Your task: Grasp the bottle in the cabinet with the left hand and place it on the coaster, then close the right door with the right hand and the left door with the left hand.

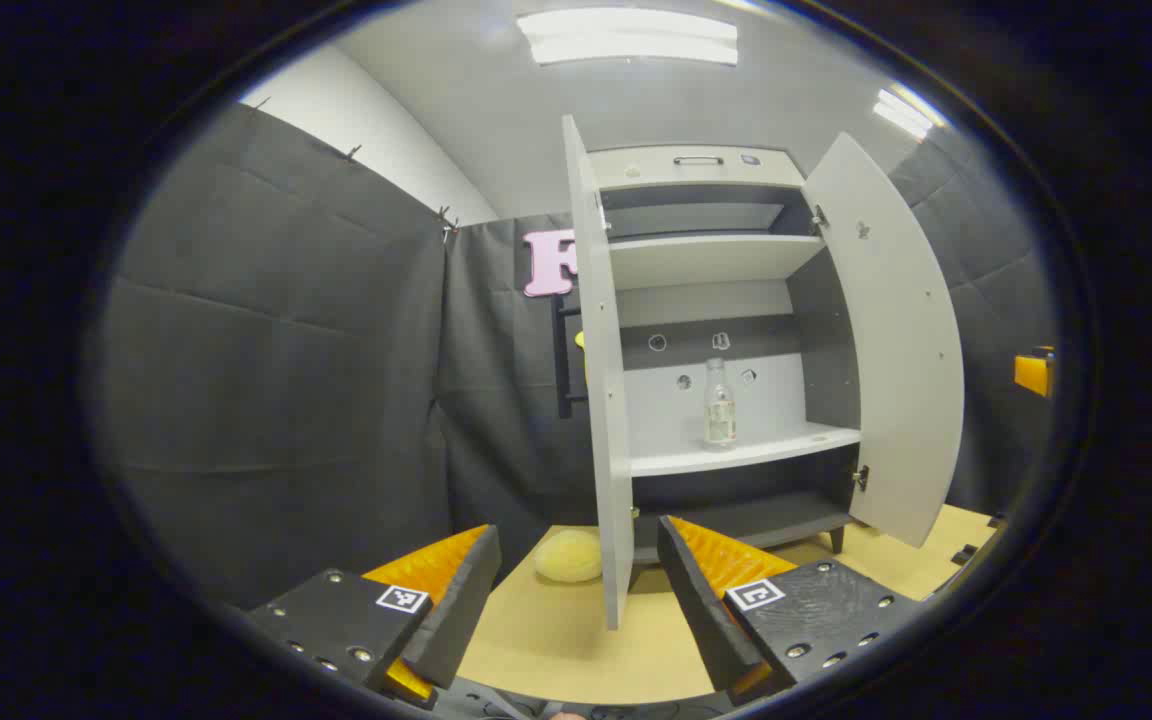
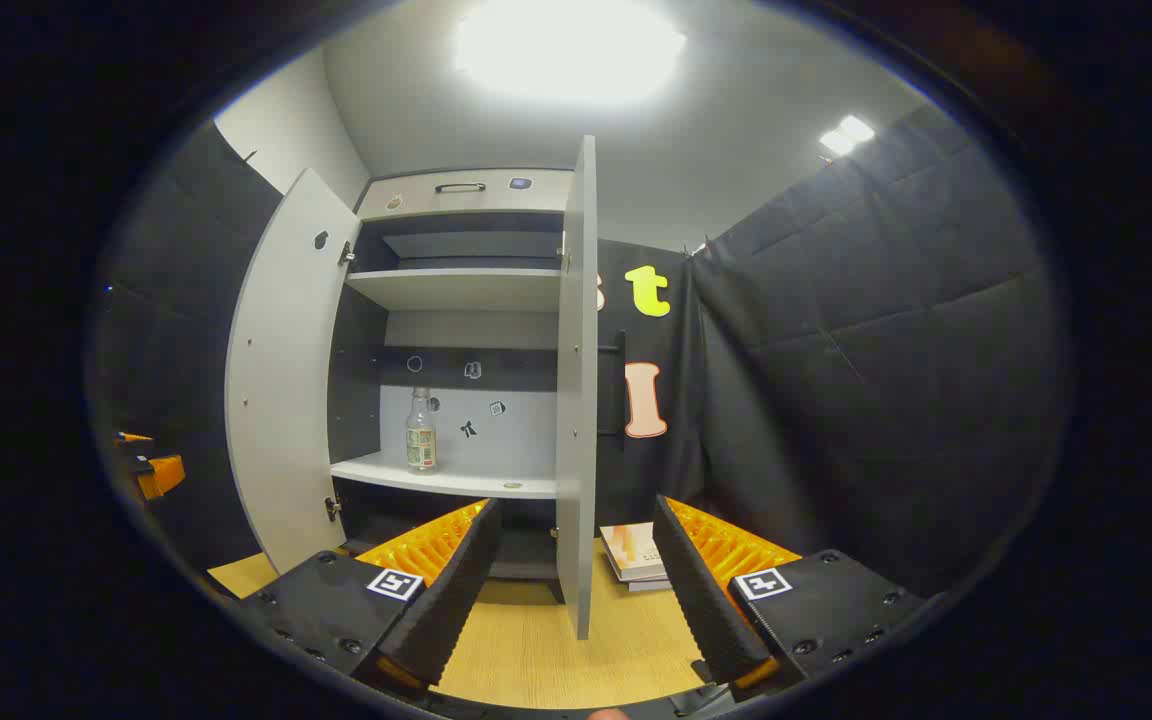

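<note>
Bottle-fetching finds both my grippers spread wide and empty above the light wooden tabletop (image 1: 576, 640): my left gripper (image 1: 576, 600) straddles the edge of the cabinet's open grey left door (image 1: 604, 400), my right gripper (image 2: 576, 590) the edge of the open grey right door (image 2: 576, 400). Beyond them, the clear plastic bottle with a pale label (image 1: 719, 405) stands upright on the white middle shelf (image 1: 736, 455) of the grey cabinet (image 1: 706, 170). A yellowish round lump (image 1: 569, 555) lies left of the cabinet base, and stacked books (image 2: 633, 552) lie right of it.

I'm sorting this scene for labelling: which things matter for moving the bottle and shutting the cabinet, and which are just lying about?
Job: bottle on the cabinet shelf; left door; right door.
Lying about: yellow round thing; books.
</note>
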Demonstrator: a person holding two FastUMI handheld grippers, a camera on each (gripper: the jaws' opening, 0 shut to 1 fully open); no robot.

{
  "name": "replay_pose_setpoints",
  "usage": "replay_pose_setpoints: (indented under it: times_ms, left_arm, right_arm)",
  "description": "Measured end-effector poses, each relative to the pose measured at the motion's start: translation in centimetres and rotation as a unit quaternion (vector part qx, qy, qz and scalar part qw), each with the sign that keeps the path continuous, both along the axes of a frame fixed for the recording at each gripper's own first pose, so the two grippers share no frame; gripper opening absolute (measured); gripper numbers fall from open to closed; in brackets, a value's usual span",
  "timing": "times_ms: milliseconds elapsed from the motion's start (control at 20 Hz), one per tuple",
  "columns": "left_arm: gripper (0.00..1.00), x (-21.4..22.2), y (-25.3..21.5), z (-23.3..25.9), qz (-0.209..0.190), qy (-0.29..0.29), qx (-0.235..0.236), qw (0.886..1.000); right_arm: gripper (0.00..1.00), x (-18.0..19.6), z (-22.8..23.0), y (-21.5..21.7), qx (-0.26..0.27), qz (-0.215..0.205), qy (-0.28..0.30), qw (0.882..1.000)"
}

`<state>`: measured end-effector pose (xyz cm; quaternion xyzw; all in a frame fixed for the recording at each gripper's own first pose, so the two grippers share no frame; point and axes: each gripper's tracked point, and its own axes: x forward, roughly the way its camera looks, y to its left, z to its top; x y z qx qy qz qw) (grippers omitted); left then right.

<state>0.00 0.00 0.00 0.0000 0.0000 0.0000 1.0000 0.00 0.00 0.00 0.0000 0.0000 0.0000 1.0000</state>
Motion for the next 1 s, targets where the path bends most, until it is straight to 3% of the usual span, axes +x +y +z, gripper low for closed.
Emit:
replay_pose_setpoints:
  times_ms: [1000]
  left_arm:
    - [0.94, -2.6, -1.9, 2.1, 0.022, -0.015, 0.008, 1.000]
  right_arm:
    - [0.97, -0.1, -1.0, -2.9, 0.003, 0.012, 0.007, 1.000]
